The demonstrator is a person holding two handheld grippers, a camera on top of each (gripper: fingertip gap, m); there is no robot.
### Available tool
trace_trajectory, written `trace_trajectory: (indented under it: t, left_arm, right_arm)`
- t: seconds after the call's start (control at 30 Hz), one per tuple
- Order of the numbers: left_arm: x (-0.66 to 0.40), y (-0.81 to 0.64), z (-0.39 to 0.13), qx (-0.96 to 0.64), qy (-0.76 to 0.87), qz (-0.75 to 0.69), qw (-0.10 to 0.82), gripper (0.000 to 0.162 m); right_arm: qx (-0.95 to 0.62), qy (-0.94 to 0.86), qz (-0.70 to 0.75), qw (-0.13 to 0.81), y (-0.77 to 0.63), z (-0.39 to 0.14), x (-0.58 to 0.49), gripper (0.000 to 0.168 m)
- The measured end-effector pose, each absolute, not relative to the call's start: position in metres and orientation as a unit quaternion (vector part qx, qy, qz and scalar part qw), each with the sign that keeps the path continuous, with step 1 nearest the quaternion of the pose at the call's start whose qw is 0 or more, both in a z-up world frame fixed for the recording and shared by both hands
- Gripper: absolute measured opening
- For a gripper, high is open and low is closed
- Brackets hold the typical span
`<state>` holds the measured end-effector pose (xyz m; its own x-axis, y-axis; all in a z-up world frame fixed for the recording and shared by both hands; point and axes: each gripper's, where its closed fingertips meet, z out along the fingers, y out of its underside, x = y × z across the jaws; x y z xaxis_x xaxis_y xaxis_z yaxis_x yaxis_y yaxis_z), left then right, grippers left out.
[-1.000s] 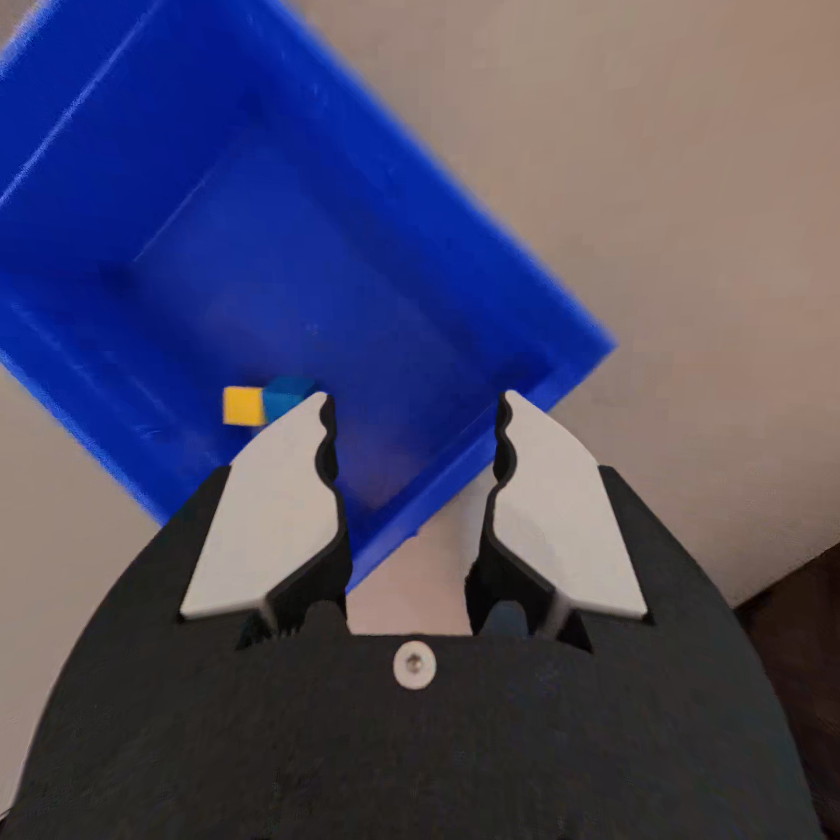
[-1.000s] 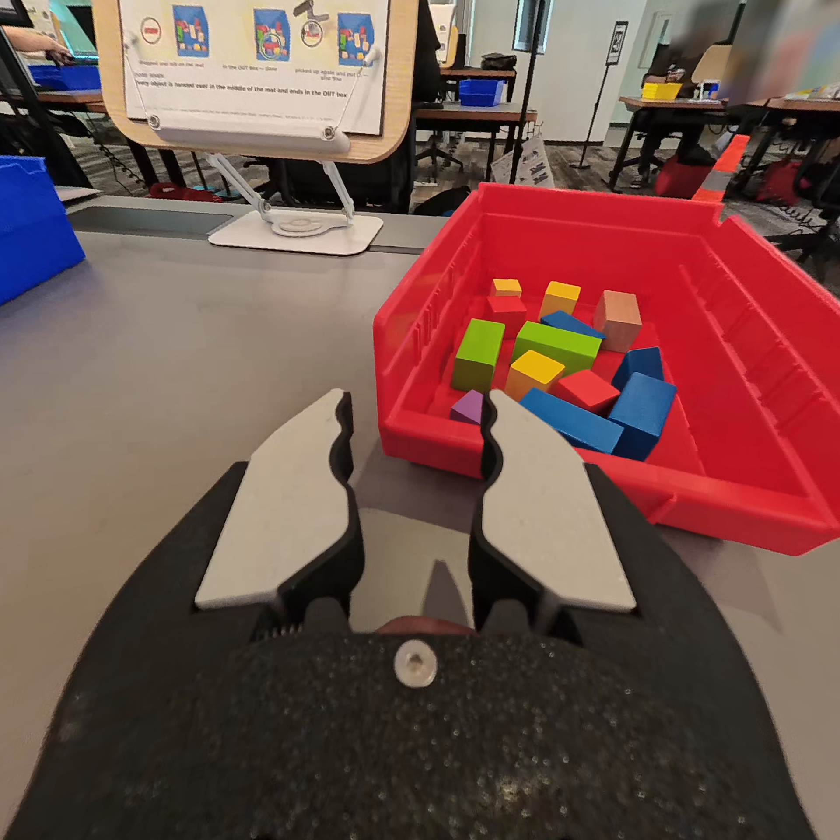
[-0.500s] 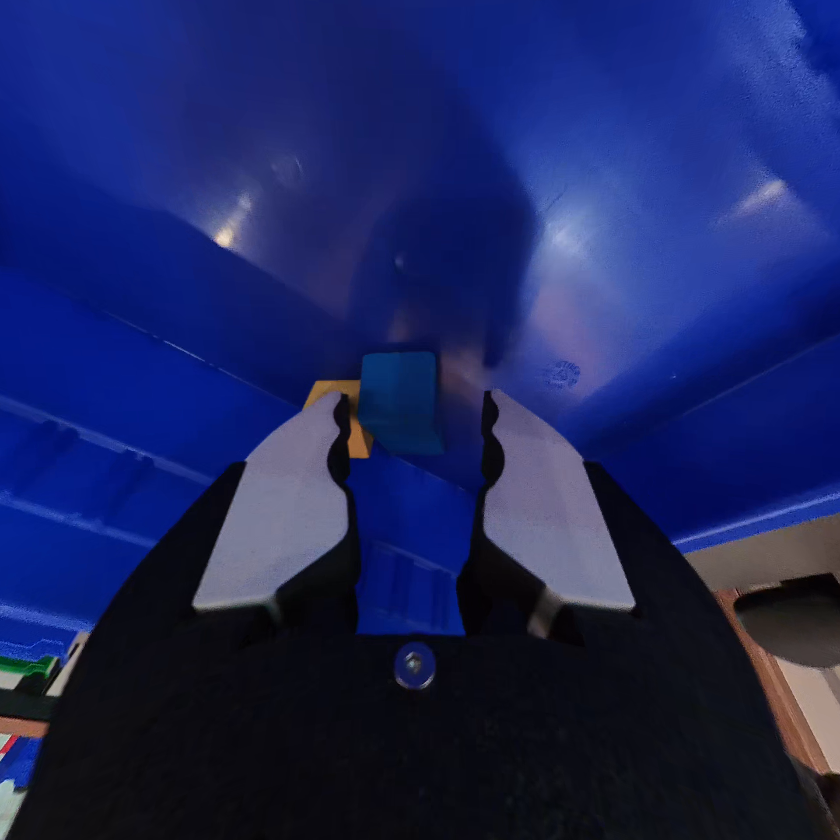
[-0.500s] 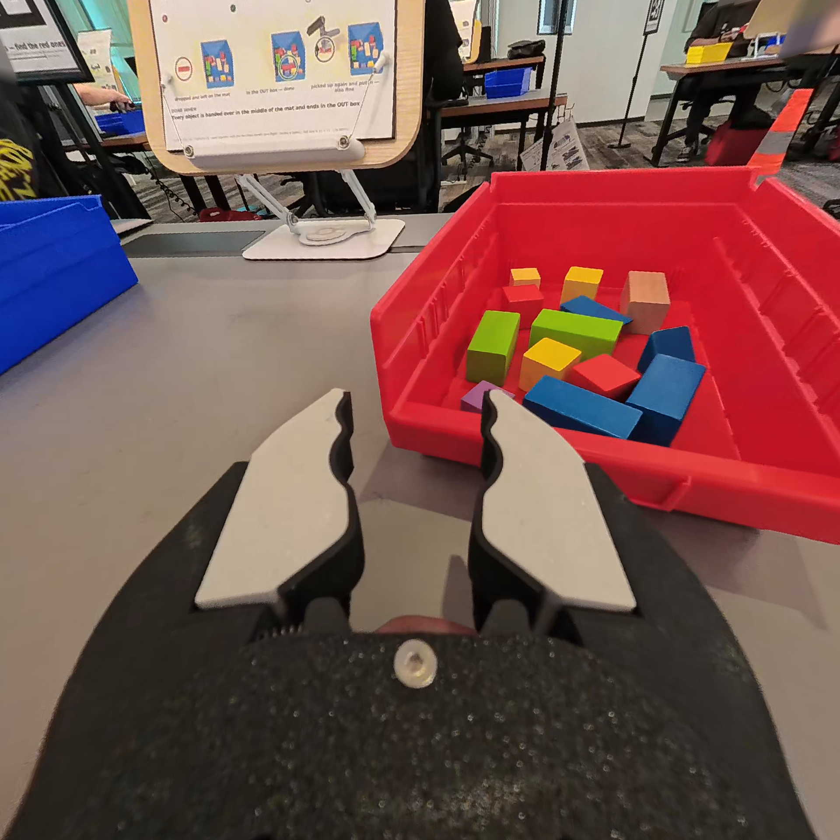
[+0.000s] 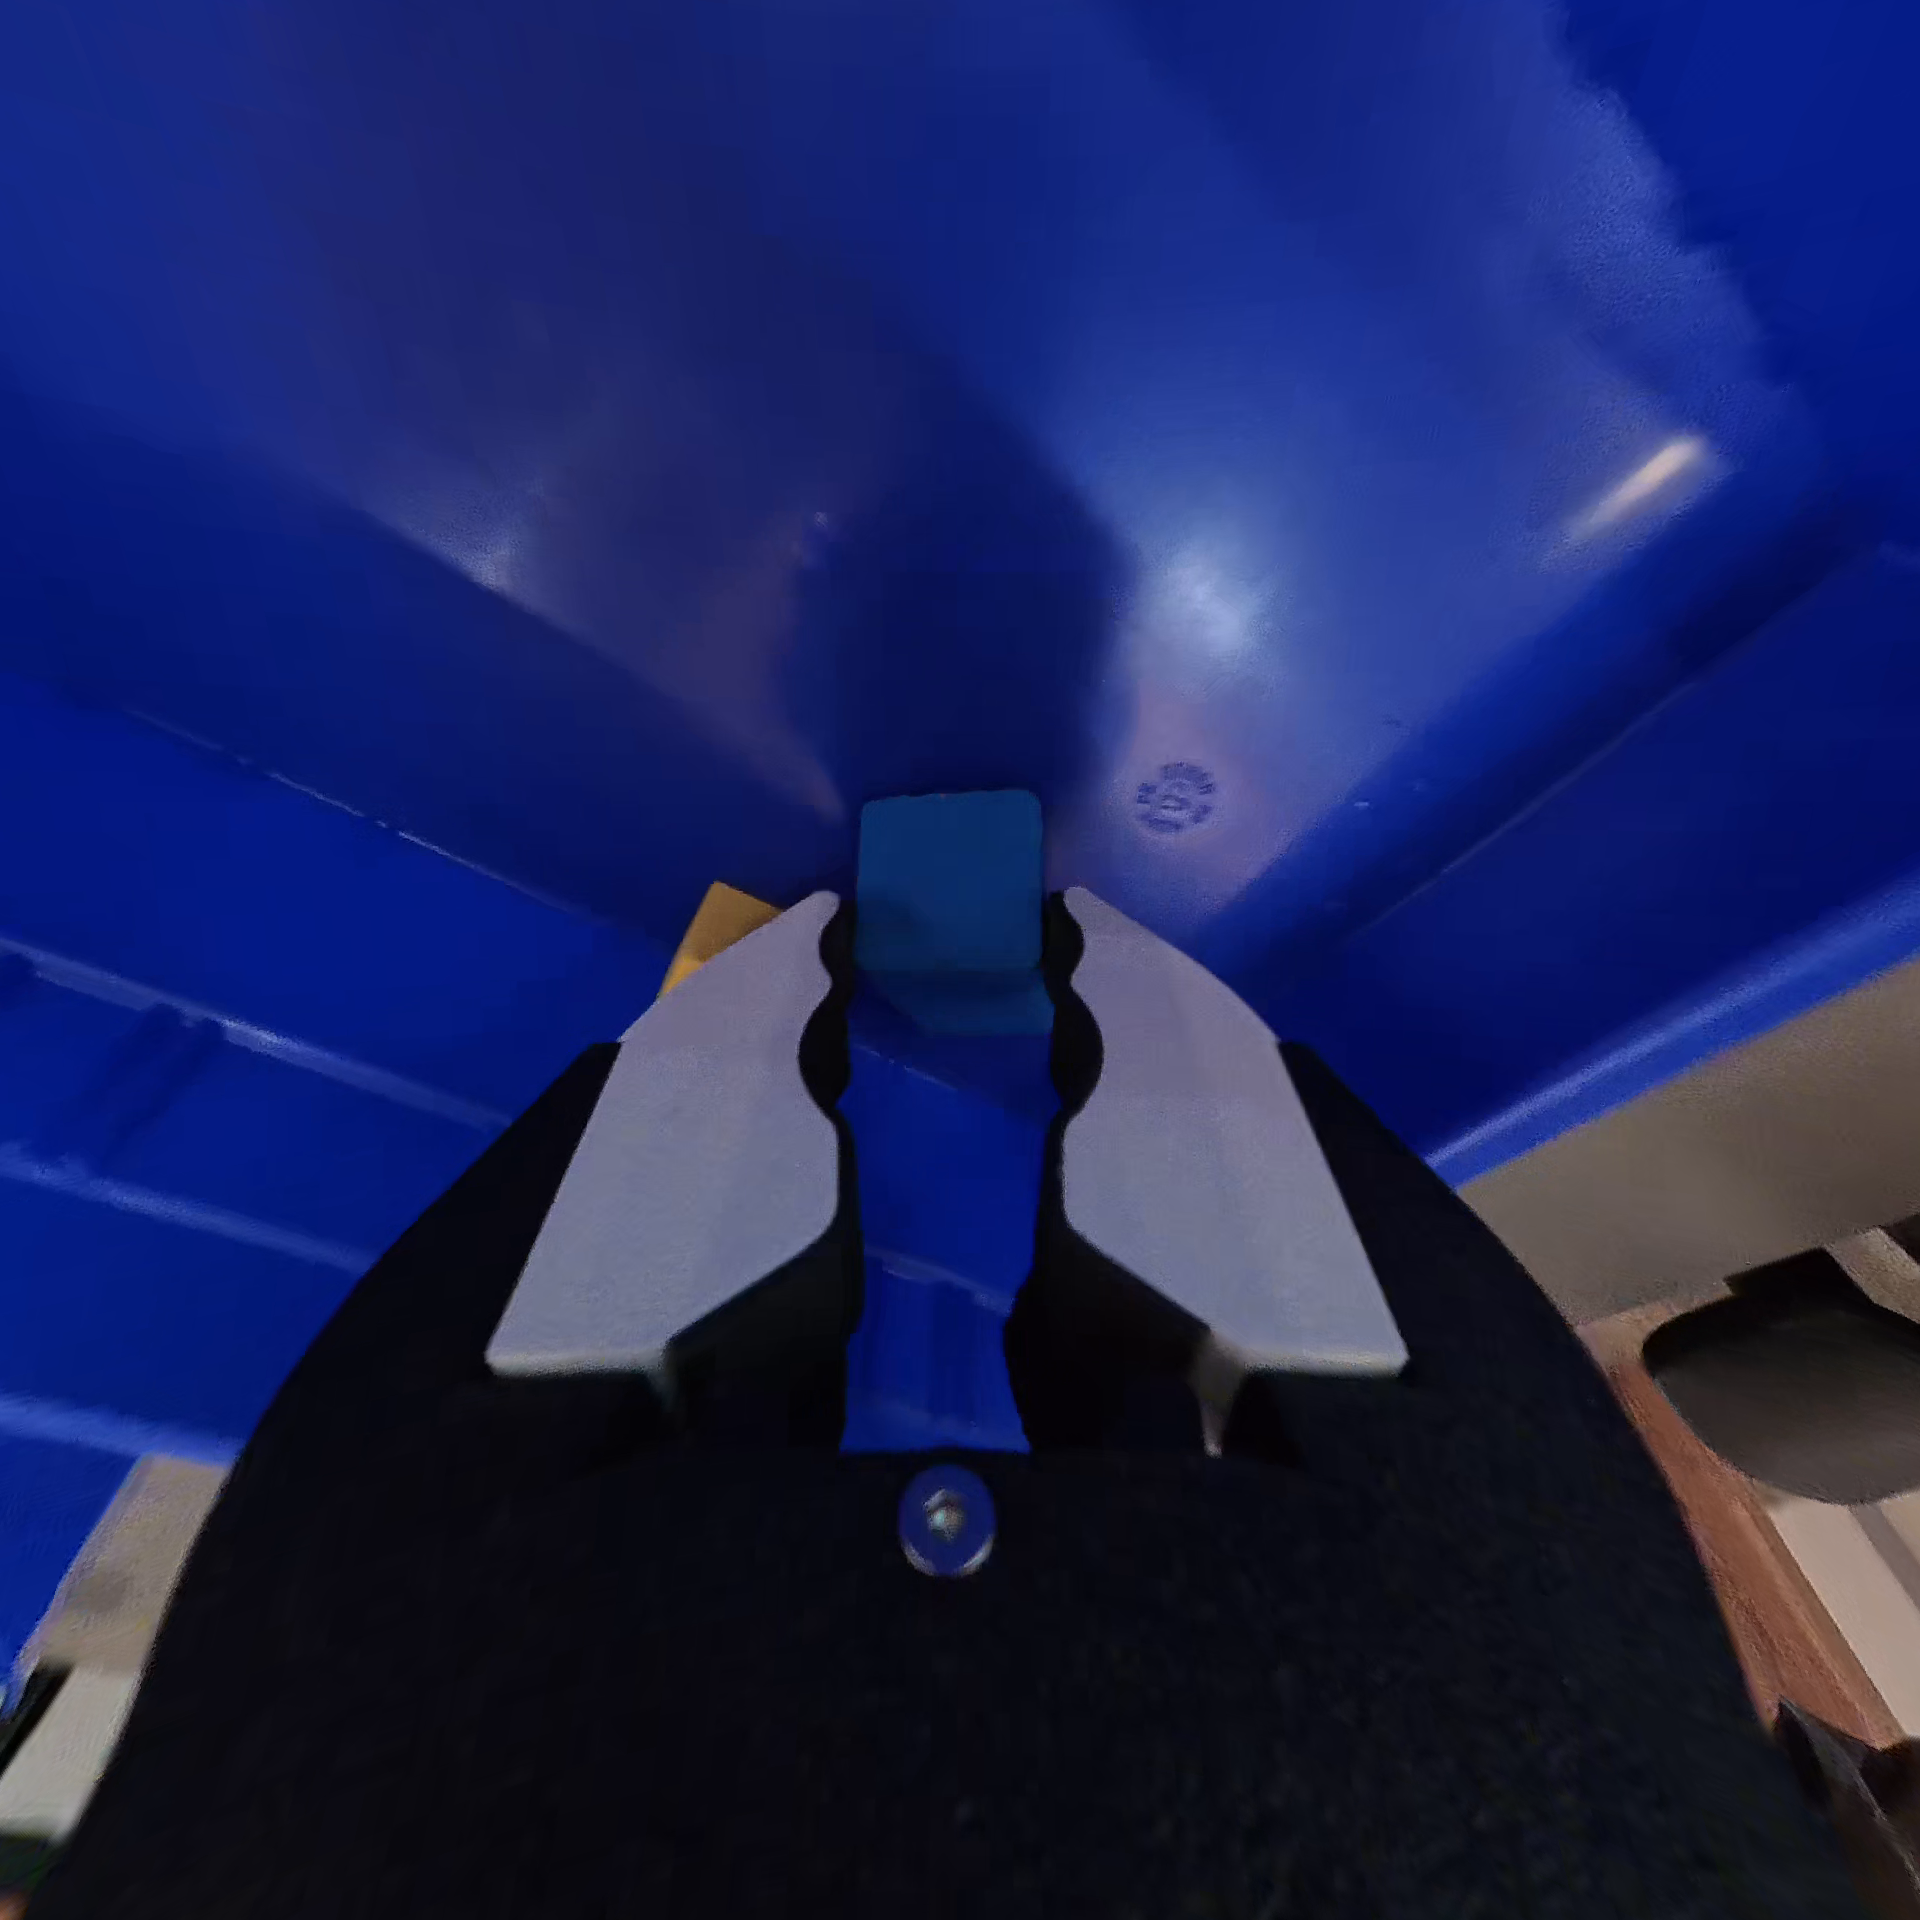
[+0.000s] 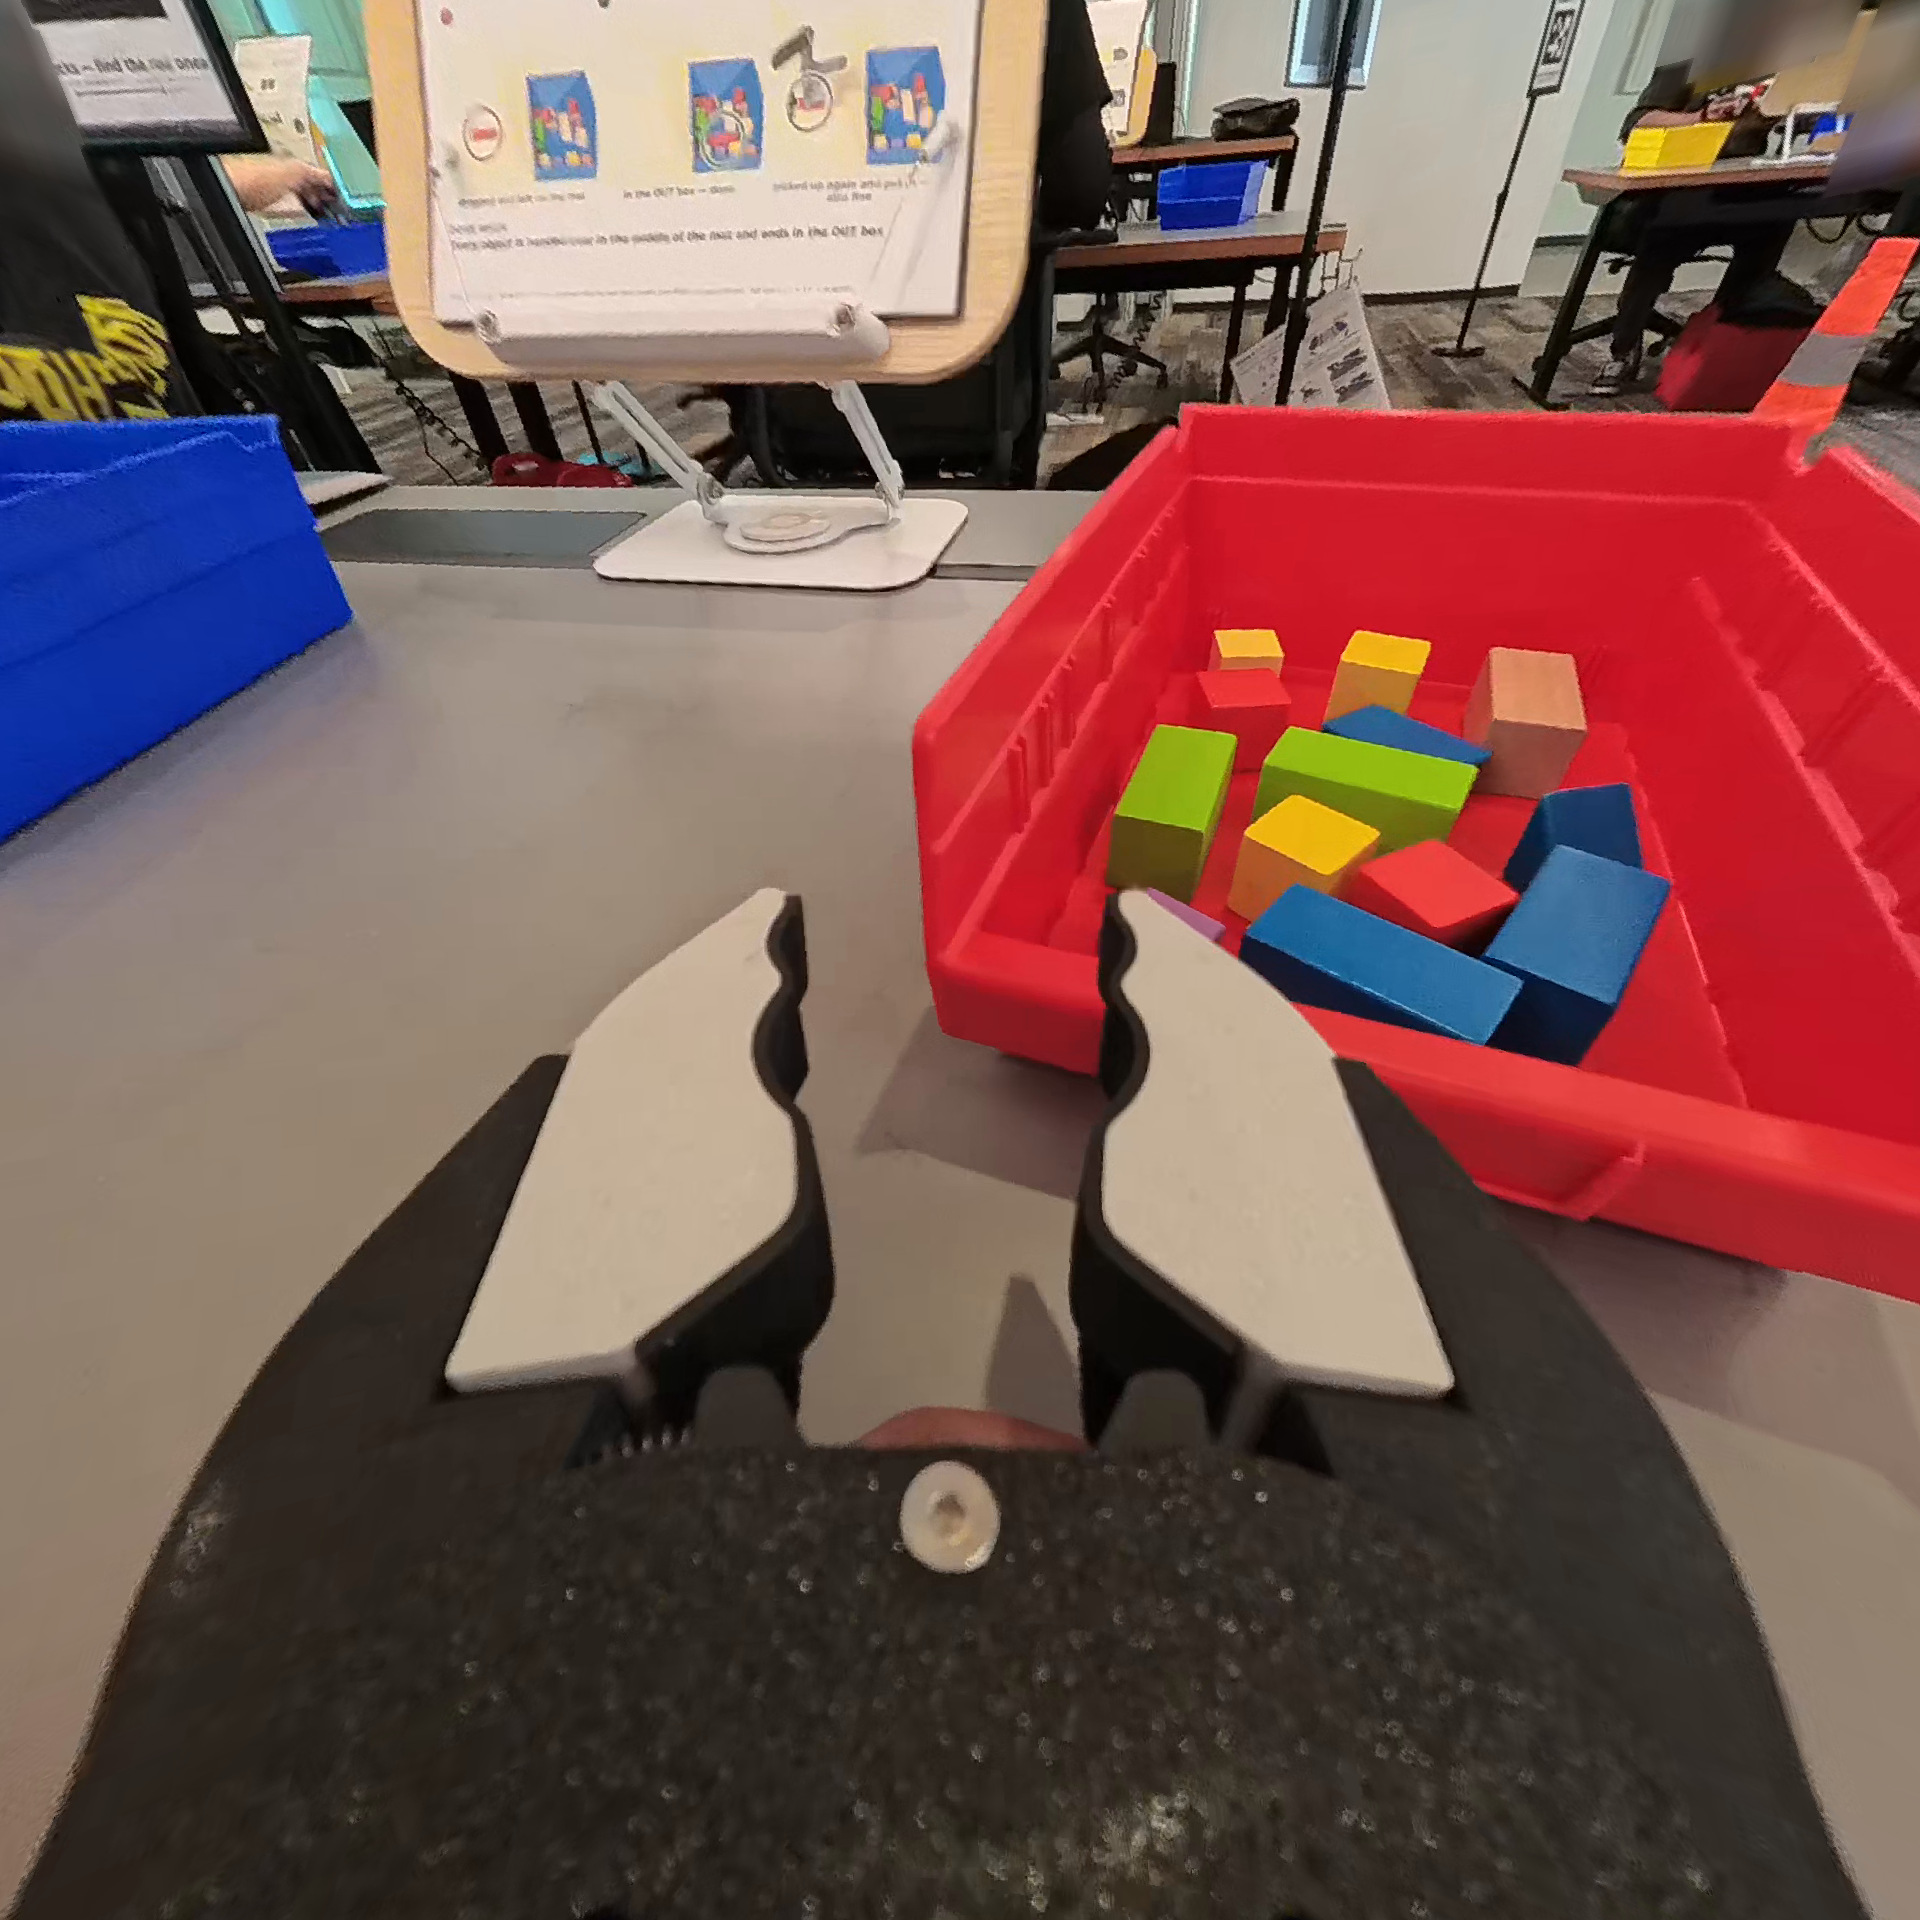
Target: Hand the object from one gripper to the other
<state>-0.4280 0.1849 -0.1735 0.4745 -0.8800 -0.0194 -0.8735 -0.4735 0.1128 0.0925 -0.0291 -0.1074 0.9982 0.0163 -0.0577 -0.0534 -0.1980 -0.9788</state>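
My left gripper (image 5: 948, 914) is down inside the blue bin (image 5: 935, 364). Its jaws are closed against both sides of a small teal-blue block (image 5: 948, 873) that rests on the bin floor. A yellow block (image 5: 722, 920) lies just behind the left finger, mostly hidden. My right gripper (image 6: 951, 914) is open and empty, held over the grey table (image 6: 468, 831) just left of a red bin (image 6: 1299, 1101). The red bin holds several coloured blocks, among them a long blue one (image 6: 1371, 971) and a green one (image 6: 1169, 805).
The blue bin also shows at the left edge of the right wrist view (image 6: 145, 592). A wooden board with a sheet on a white stand (image 6: 707, 177) stands at the far edge of the table. Other desks, chairs and a person's arm lie beyond.
My left gripper has dropped from above the blue bin into it, and its jaws have narrowed onto the teal-blue block. My right gripper has stayed open and shifted only slightly.
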Motion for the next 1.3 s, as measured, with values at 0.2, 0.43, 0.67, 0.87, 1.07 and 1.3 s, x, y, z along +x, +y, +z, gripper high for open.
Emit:
trace_trajectory:
  t: [0.2,0.43,0.67,0.87,1.07,1.3]
  left_arm:
    - [-0.356,0.166,-0.093,0.832,-0.49,0.24,-0.1,0.034]
    - [-0.252,0.125,0.003,0.664,-0.465,0.577,-0.097,0.034]
    - [-0.176,0.098,0.009,0.576,-0.474,0.666,-0.017,0.034]
    - [-0.153,0.087,0.004,0.552,-0.473,0.687,0.001,0.034]
    - [-0.141,0.082,-0.001,0.546,-0.458,0.702,0.0,0.034]
    - [-0.158,0.079,-0.016,0.61,-0.439,0.651,-0.111,0.043]
  right_arm:
    - [-0.733,-0.139,0.064,0.663,-0.01,-0.071,0.033,0.053]
    - [-0.626,-0.445,0.075,0.636,0.041,-0.037,-0.099,0.08]
    - [-0.549,-0.517,0.063,0.654,0.083,-0.006,-0.164,0.081]
    - [-0.553,-0.509,0.066,0.657,0.089,-0.006,-0.163,0.082]
    - [-0.565,-0.508,0.064,0.648,0.087,-0.016,-0.159,0.072]
    - [-0.594,-0.483,0.072,0.64,0.058,0.0,-0.122,0.072]
